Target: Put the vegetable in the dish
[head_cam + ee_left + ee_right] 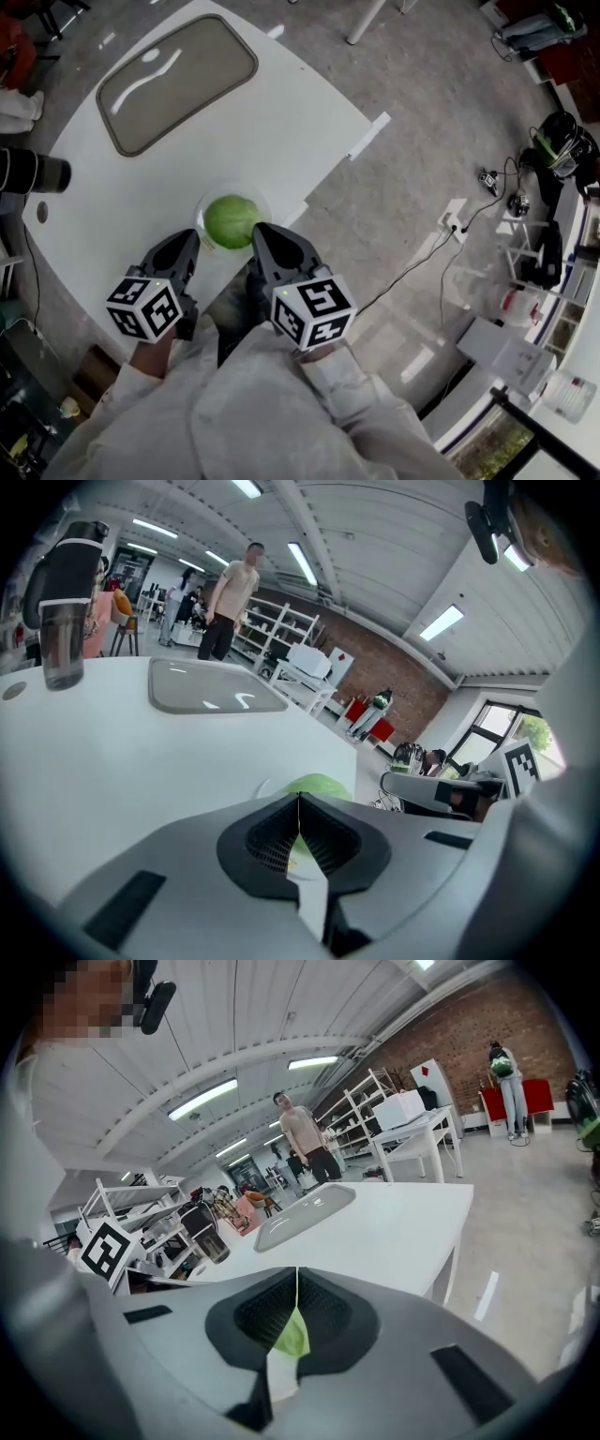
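Looking down through the head view, I see the green cabbage [231, 220] sitting inside the clear dish [202, 208] near the front edge of the white table [281, 131]. So I judge the placing step done and the task at its tail end. The left gripper [192, 240] hovers just beside the dish on one side and the right gripper [259, 231] on the other, neither touching the cabbage as far as I can tell from this steep angle. A grey tray [178, 80] lies well apart at the far end, and a dark tumbler [33, 172] stands at the left edge.

In the left gripper view, the jaws are pressed together tip to tip with nothing between them. The cabbage shows just beyond the tips.

In the right gripper view, the jaws are likewise closed and empty. The green sliver in the gap below the tips is the cabbage behind them, not something gripped.

If anything remains, my next move only calls for lifting both tools up and back, clear of the dish rim so I don't nudge it toward the table edge.

As for writing, I can read no brand or label anywhere. Only the black-and-white square patterns on the marker cubes [145, 307] show.
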A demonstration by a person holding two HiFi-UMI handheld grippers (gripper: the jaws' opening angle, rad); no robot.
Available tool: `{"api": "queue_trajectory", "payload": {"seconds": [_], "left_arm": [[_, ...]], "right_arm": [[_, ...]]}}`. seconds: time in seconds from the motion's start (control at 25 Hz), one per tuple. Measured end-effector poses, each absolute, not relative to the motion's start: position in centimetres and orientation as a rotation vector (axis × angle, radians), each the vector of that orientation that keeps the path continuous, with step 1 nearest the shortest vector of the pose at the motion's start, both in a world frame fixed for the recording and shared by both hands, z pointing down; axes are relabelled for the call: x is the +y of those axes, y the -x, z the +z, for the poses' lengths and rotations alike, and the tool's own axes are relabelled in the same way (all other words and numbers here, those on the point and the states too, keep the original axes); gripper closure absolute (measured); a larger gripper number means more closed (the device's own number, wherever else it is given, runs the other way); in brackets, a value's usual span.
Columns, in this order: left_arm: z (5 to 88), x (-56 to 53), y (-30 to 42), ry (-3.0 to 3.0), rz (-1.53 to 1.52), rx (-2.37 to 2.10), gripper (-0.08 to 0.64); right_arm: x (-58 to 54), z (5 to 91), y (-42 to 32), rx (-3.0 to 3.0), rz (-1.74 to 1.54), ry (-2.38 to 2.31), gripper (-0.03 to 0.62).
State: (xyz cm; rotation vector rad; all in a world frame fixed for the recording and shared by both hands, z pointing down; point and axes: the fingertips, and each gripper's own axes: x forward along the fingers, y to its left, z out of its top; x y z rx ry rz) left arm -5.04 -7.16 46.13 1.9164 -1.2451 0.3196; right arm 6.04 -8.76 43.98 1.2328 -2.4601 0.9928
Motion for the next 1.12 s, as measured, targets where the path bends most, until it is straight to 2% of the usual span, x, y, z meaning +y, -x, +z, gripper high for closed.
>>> {"api": "queue_trajectory", "payload": {"seconds": [1.12], "left_arm": [[50.0,-5.0,5.9,-1.665,0.284,-1.244,0.549]], "right_arm": [[-7.5,48.4,-8.6,-2.279,1.099,-1.232,0.575]]}}
